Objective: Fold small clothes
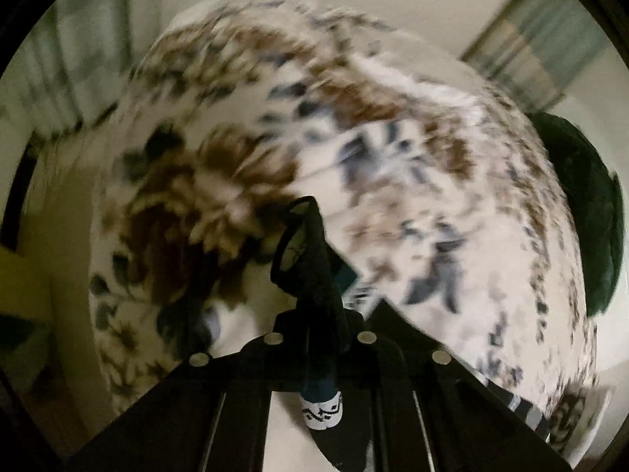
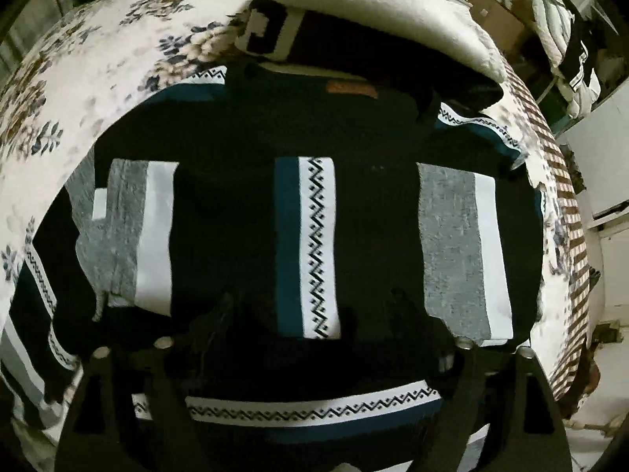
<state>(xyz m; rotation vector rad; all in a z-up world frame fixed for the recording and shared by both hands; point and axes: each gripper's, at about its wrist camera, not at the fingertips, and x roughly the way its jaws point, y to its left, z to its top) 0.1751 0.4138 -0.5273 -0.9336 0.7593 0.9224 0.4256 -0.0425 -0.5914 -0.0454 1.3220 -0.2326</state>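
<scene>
One knit sweater (image 2: 314, 212), dark with teal, grey and white patterned bands, lies flat on the floral bedspread (image 2: 78, 78) beneath the released right gripper (image 2: 314, 314). Left gripper (image 1: 314, 275) pinches a limp fold of it. Soft, floppy, probably light; best taken at hem or cuff edges.

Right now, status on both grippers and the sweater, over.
Left gripper shut on sweater fabric. Right gripper open above the sweater, holding nothing. Sweater spread on floral blanket. White pillow lies over its far edge.

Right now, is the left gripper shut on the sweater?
Yes. The left gripper is shut on dark sweater fabric, with a zigzag-patterned band hanging between its fingers.
</scene>
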